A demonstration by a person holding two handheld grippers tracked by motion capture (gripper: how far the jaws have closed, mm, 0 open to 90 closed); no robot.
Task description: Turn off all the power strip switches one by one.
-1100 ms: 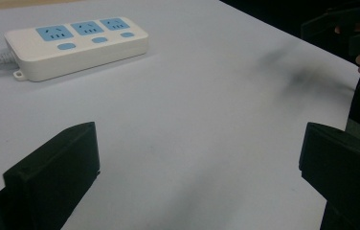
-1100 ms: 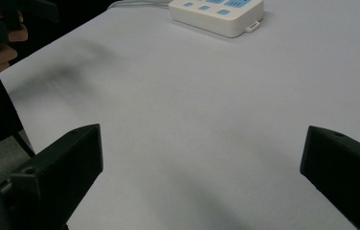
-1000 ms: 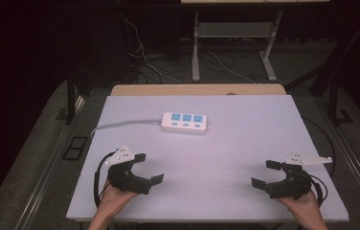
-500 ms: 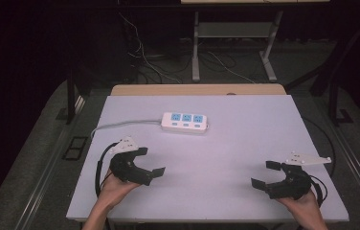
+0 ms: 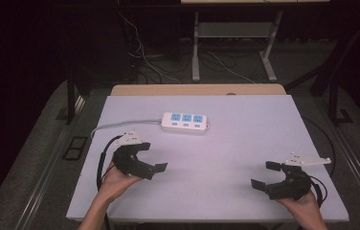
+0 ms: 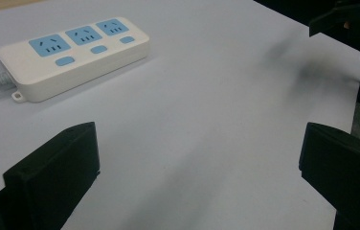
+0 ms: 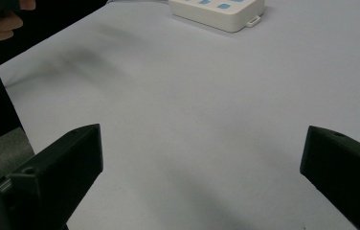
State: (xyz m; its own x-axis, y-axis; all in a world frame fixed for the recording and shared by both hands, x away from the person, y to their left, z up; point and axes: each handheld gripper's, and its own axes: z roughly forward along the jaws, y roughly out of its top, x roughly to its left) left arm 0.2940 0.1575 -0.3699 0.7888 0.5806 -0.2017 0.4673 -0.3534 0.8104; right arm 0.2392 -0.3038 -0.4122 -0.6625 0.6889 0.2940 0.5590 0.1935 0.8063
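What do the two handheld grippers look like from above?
Both are black with two blocky, flat-faced jaws. The left gripper and the right gripper each carry a pale grey three-cornered plate on top, and a black cable loops from each. The forearms are bare, no sleeves.

No readable txt or labels anywhere, incl. on the power strip (image 6: 73, 52).

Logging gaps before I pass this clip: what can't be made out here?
- Power strip: cut off by the top edge in the right gripper view.
- Its cord: runs off the table edge in the high view; plug unseen.
- Socket markings: too small in the high view.
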